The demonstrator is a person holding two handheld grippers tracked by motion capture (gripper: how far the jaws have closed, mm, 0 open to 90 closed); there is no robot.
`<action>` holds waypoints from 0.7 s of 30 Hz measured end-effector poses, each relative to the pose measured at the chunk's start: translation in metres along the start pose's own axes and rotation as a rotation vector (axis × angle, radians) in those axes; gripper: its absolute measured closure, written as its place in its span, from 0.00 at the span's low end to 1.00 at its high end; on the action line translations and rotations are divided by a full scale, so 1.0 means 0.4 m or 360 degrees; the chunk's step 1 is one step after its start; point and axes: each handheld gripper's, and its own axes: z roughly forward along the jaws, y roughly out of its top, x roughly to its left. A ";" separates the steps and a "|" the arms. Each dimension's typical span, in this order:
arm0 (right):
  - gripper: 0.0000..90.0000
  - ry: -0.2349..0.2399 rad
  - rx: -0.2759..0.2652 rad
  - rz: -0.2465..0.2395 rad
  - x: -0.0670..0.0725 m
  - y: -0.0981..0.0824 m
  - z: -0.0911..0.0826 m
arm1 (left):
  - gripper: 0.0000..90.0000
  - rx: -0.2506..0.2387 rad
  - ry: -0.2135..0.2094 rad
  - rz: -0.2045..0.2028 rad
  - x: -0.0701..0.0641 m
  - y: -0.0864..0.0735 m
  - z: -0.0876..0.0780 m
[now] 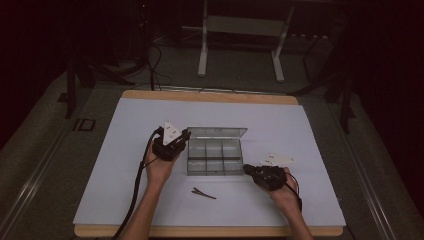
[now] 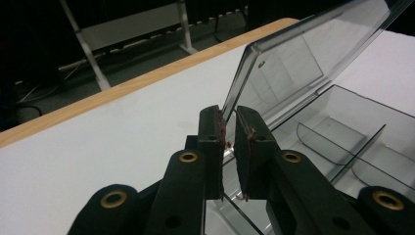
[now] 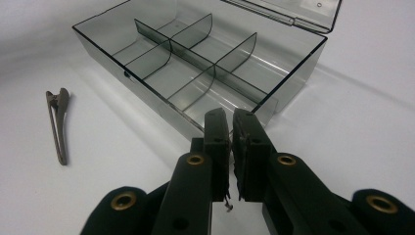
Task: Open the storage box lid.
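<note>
Box (image 1: 214,158) sits mid-table, clear plastic, six compartments, long axis running left-right across the table, lid (image 1: 217,132) tipped up at the far side. Left gripper (image 1: 186,137) is at the box's left end, jaws nearly together on the lid's left edge; in the left gripper view the lid (image 2: 293,73) edge runs down into the narrow gap between the pads, so it reads as pinched, though I can't confirm pad contact. Hair clip (image 1: 203,193) lies on the white table (image 1: 125,165) in front of the box, between the two hands, long axis roughly left-right, slightly skewed. Right gripper (image 1: 246,169) is at the box's near right corner, jaws almost closed, nothing held; the right gripper view shows that corner (image 3: 264,110) just past the tips. Clip (image 3: 57,122) lies off to that gripper's left; my read is the right hand is nearer it and free.
</note>
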 end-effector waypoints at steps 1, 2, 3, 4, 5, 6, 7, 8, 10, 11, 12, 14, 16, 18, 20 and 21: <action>0.95 0.0000 0.0000 0.0001 0.000 0.000 0.000 | 0.92 0.0000 0.0002 0.0002 0.001 0.000 0.002; 0.95 0.0000 0.0000 0.0000 0.000 0.000 0.000 | 0.92 0.0002 0.0006 0.0005 0.002 0.000 0.003; 0.95 0.0000 0.0000 0.0002 0.000 0.000 0.000 | 0.93 0.0001 0.0008 0.0004 0.003 0.001 0.004; 0.95 0.0000 0.0000 0.0002 0.000 0.000 0.000 | 0.93 0.0002 0.0010 0.0006 0.005 0.001 0.005; 0.95 0.0001 0.0000 0.0000 0.000 0.000 0.000 | 0.94 0.0003 0.0007 0.0004 0.007 0.001 0.006; 0.95 0.0001 0.0001 -0.0001 0.000 0.000 0.000 | 0.95 0.0002 0.0008 0.0002 0.008 0.002 0.007; 0.95 0.0002 0.0001 0.0000 0.000 0.000 0.000 | 0.95 0.0002 0.0006 0.0001 0.010 0.002 0.008; 0.95 0.0002 0.0001 -0.0001 0.000 0.000 0.000 | 0.95 0.0003 0.0001 0.0001 0.012 0.002 0.008; 0.95 0.0003 0.0001 0.0001 -0.001 0.000 0.000 | 0.95 0.0001 -0.0002 0.0004 0.015 0.003 0.010; 0.95 0.0004 0.0001 0.0001 -0.001 0.000 0.000 | 0.95 -0.0001 -0.0010 0.0007 0.017 0.003 0.012; 0.95 0.0003 0.0001 0.0002 -0.001 0.000 0.000 | 0.94 -0.0001 -0.0022 0.0002 0.019 0.003 0.016; 0.95 0.0003 0.0000 0.0000 -0.001 0.000 0.000 | 0.93 0.0013 -0.0041 -0.0006 0.023 0.001 0.023; 0.95 0.0004 0.0001 0.0000 -0.001 0.000 0.000 | 0.93 0.0017 -0.0044 -0.0019 0.026 -0.001 0.028; 0.95 0.0004 0.0001 0.0001 -0.001 0.000 0.000 | 0.92 0.0011 -0.0057 -0.0034 0.029 -0.003 0.033; 0.95 0.0006 0.0001 0.0000 -0.002 0.000 0.000 | 0.91 0.0003 -0.0062 -0.0042 0.031 -0.005 0.038; 0.95 0.0006 0.0001 0.0001 -0.002 0.000 0.000 | 0.91 -0.0001 -0.0068 -0.0042 0.032 -0.005 0.040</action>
